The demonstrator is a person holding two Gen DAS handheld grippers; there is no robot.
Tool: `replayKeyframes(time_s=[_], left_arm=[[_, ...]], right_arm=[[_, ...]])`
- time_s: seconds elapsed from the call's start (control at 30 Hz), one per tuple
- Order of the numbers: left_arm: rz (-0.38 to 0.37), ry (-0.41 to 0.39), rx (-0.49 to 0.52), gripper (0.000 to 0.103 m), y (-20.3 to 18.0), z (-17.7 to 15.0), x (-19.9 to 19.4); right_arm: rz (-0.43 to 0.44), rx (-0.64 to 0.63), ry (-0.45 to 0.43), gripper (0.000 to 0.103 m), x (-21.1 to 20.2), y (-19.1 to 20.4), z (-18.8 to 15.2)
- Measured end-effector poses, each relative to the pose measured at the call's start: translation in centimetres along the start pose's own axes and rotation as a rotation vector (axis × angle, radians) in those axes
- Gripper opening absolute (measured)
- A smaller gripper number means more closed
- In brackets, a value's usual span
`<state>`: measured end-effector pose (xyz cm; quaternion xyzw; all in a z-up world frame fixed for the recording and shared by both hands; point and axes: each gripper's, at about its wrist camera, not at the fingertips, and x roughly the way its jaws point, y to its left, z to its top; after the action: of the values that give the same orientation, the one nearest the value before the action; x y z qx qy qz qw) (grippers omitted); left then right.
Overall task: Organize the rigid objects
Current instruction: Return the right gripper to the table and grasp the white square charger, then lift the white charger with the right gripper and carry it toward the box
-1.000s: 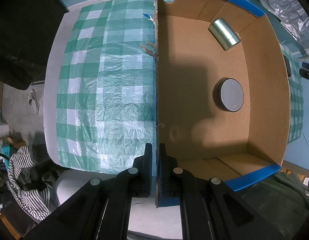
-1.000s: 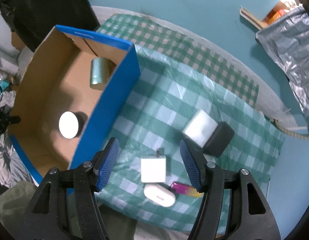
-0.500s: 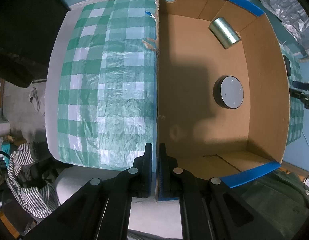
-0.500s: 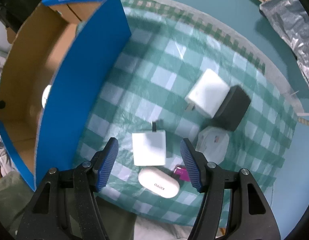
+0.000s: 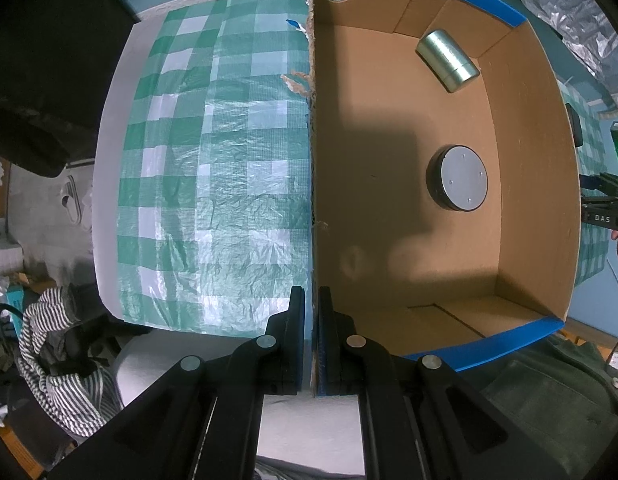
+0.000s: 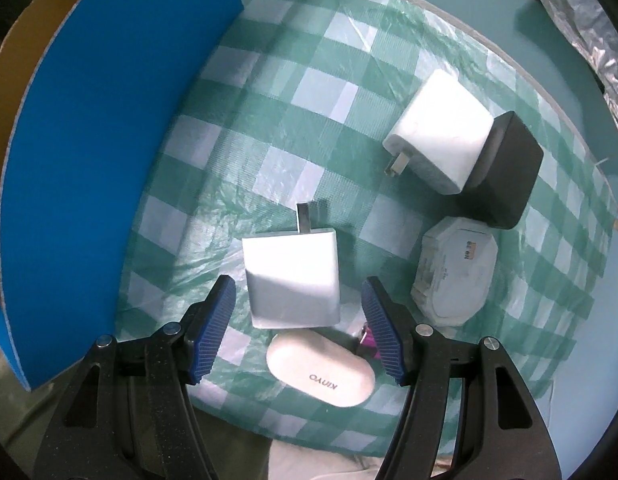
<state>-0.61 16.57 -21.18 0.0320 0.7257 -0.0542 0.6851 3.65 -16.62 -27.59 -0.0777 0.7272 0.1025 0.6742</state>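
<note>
The left tool [image 5: 311,336] pinches the cardboard box [image 5: 533,184] wall; the right tool [image 6: 297,320], spread wide, straddles the flat white charger [image 6: 291,276] (prongs pointing away) near the tabletop [image 6: 265,128] edge.

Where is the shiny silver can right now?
In the left wrist view, the silver can lies on its side inside the cardboard box, in the far right corner. The round grey disc sits nearer, apart from it.

Left hand-held gripper [image 5: 311,320] clamped shut; right hand-held gripper [image 6: 299,320] spread wide, angled downward.
</note>
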Motion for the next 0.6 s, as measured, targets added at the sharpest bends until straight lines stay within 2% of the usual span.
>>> replayKeyframes(time_s=[0.37, 0.6], left_arm=[[-0.003, 0.001, -0.002, 0.006, 0.1, 0.0, 0.0], [-0.004, 0.001, -0.003, 0.006, 0.1, 0.0, 0.1]], right_arm=[[-0.037, 0.009, 0.013, 0.065, 2.3, 0.5, 0.6], [-0.055, -0.004, -0.009, 0.05, 2.6, 1.2, 0.8]])
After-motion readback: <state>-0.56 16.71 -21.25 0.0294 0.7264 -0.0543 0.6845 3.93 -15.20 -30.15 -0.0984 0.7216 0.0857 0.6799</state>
